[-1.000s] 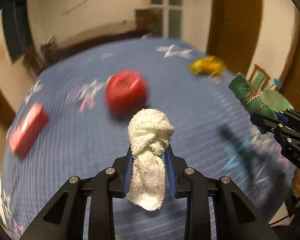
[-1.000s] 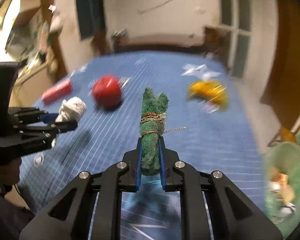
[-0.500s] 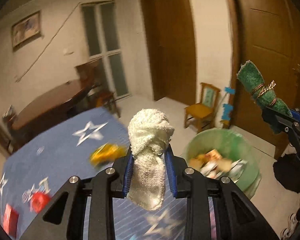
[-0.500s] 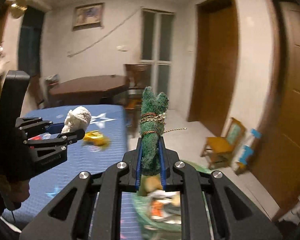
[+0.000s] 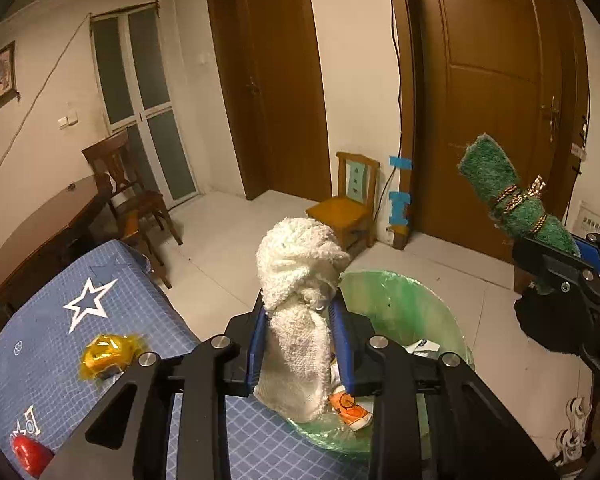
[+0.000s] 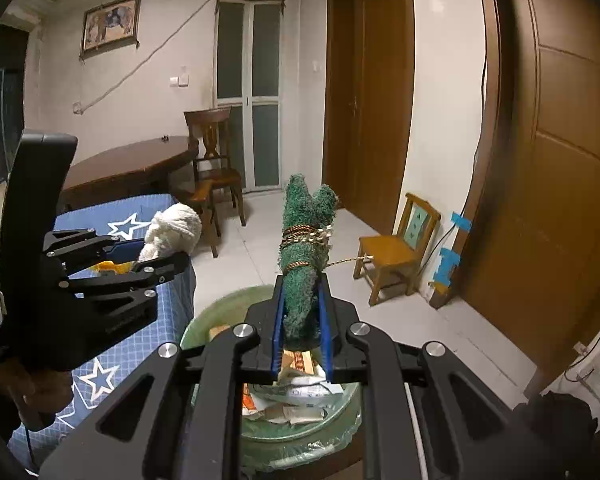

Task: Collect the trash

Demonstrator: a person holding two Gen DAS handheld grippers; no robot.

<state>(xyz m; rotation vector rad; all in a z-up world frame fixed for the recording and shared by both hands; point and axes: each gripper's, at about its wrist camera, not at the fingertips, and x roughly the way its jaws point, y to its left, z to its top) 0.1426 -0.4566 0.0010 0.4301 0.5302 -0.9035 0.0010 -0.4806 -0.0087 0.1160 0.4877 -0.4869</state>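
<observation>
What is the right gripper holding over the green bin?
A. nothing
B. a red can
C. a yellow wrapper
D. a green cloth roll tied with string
D: the right gripper pinches a green cloth roll bound with string, just above the green bin.

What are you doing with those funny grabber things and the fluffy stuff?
A person is tidying up trash with a grabber in each hand. The left tongs pinch a rolled white cloth, and the right tongs pinch a green cloth bundle tied with string. Both are held above a green-lined trash bin that already has paper scraps in it. Nothing has been dropped yet. A yellow wrapper and something red wait on the blue starry table.
</observation>
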